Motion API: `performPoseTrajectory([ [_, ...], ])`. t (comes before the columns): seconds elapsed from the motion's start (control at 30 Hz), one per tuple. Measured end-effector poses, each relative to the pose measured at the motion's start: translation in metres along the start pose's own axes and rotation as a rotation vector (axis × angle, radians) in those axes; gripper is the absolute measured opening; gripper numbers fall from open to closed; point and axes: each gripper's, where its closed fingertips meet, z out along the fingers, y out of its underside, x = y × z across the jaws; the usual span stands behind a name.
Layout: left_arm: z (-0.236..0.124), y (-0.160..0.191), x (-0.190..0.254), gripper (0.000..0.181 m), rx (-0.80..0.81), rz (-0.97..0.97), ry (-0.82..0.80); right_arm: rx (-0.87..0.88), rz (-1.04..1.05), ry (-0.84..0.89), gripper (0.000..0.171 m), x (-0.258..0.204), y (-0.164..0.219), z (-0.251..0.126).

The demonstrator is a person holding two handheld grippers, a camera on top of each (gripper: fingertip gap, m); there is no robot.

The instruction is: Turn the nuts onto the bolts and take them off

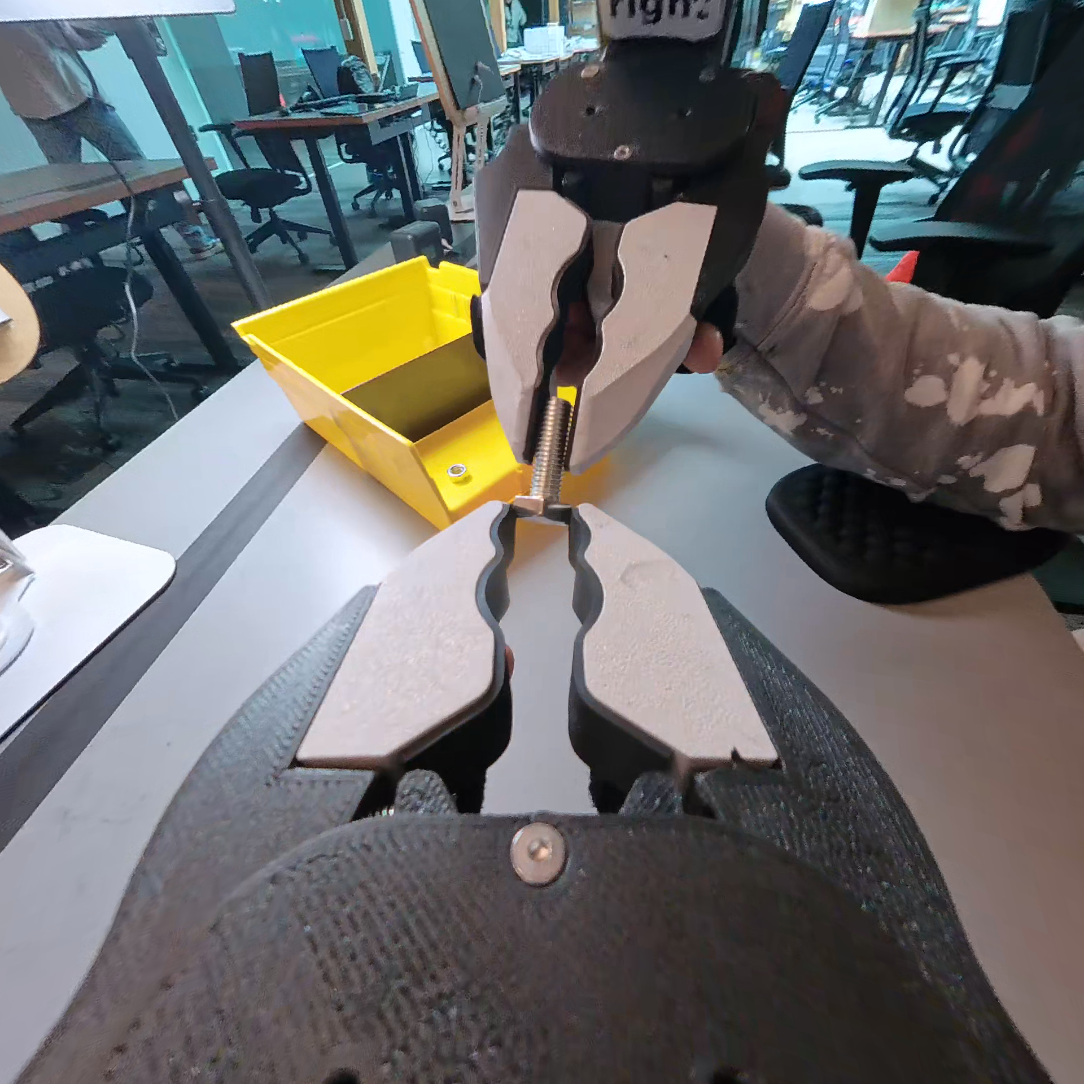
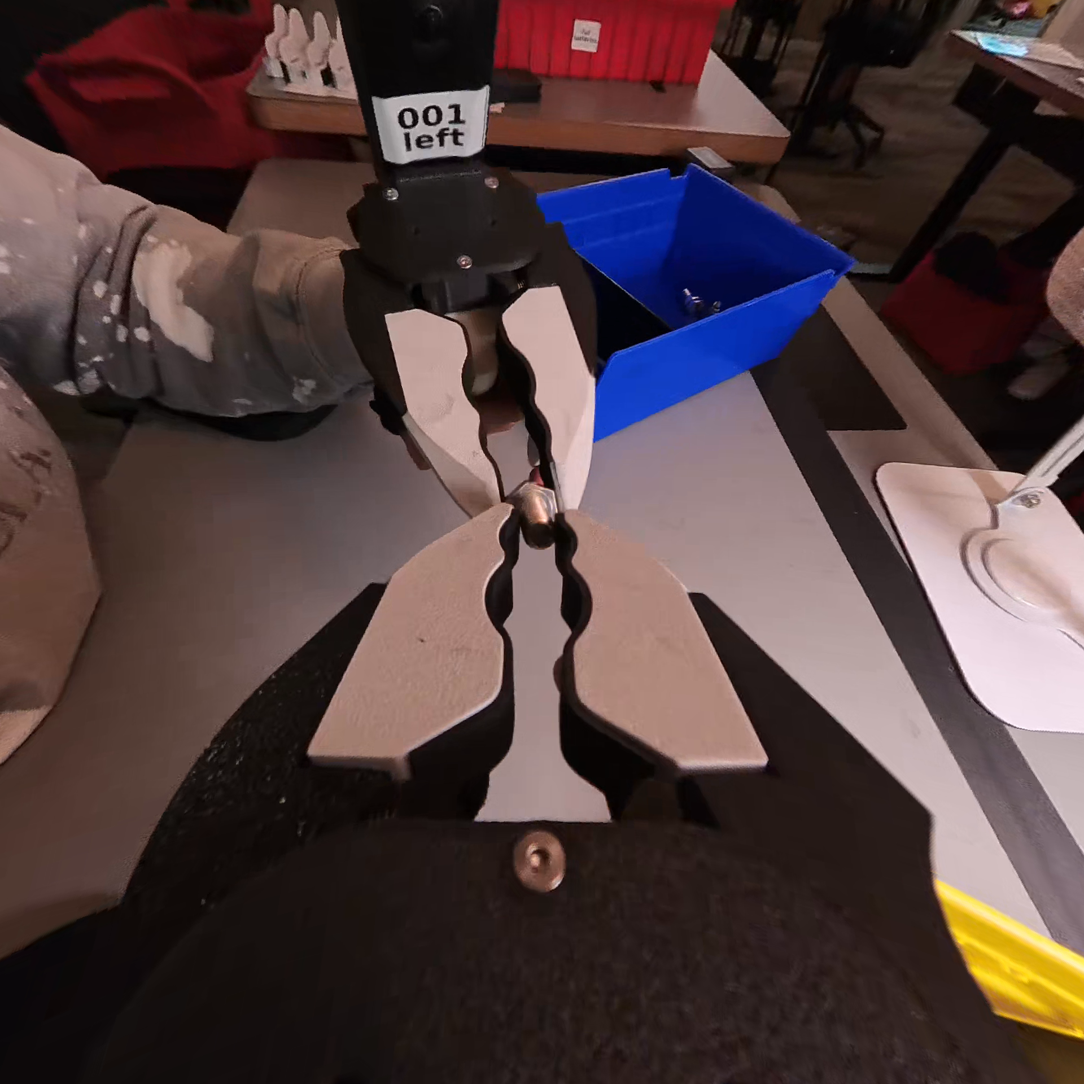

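Left wrist view. The left gripper [image 1: 541, 511] points forward over the grey table [image 1: 762, 674]. Its fingertips pinch the hex end of a steel bolt [image 1: 550, 446]; whether that hex is the bolt head or a nut cannot be told here. The right gripper [image 1: 548, 463] faces it from above, fingers pressed onto the threaded shank. The bolt is held in the air between the two, just in front of a yellow bin [image 1: 363, 328] that sits near the table's left edge. One loose nut [image 1: 457, 471] lies in the bin's front compartment.

Right wrist view. The right gripper [image 2: 538, 528] clamps the shank end-on. The left gripper [image 2: 531, 490] meets it tip to tip, closed on the hex part [image 2: 531, 495]. A blue bin [image 2: 704, 352] stands toward the far right of the table, with small metal parts inside, too small to identify.

Handling. The bolt is rigid, light for its size and smooth, so it slips easily under twist. Judged best practice: grip the hex across its flats and hold the shank well clear of the nut's travel. Threads give the pads some bite but bind if the two axes are not kept in line.
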Motion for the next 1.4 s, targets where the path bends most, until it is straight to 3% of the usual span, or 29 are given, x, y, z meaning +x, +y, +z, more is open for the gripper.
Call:
performPoseTrajectory([
  [0.13, -0.003, -0.001, 0.003, 0.018, 0.016, -0.018, 0.049, 0.049, 0.028, -0.057, 0.010, -0.004, 0.001, -0.001],
  [0.33, -0.007, -0.003, 0.008, 0.018, 0.036, -0.066, 0.132, -0.033, 0.014, -0.085, 0.010, -0.010, 0.017, 0.000],
  [0.53, -0.004, 0.009, 0.008, 0.018, -0.041, -0.027, 0.117, -0.118, -0.038, 0.004, 0.021, -0.006, 0.019, -0.005],
  [0.73, 0.002, 0.017, 0.013, 0.018, -0.075, -0.023, 0.138, -0.247, -0.092, 0.016, 0.016, -0.014, 0.031, 0.006],
  [0.9, 0.000, 0.012, 0.002, 0.018, -0.032, -0.061, 0.083, -0.217, -0.078, 0.030, 0.009, -0.007, 0.028, 0.009],
  [1.0, -0.012, -0.001, -0.022, 0.027, 0.060, -0.105, -0.036, -0.172, -0.065, 0.183, 0.009, 0.028, 0.018, -0.013],
  [1.1, -0.030, -0.012, -0.048, 0.031, 0.145, -0.144, -0.152, -0.151, 0.042, 0.519, 0.010, 0.110, 0.017, -0.069],
  [1.17, -0.041, -0.015, -0.061, 0.032, 0.174, -0.158, -0.216, -0.215, 0.191, 0.717, 0.010, 0.167, 0.041, -0.112],
  [1.27, -0.052, -0.017, -0.073, 0.033, 0.193, -0.162, -0.279, -0.422, 0.391, 0.910, 0.010, 0.231, 0.116, -0.163],
  [1.4, -0.060, -0.017, -0.081, 0.032, 0.201, -0.161, -0.320, -0.578, 0.616, 0.885, 0.010, 0.259, 0.208, -0.173],
])
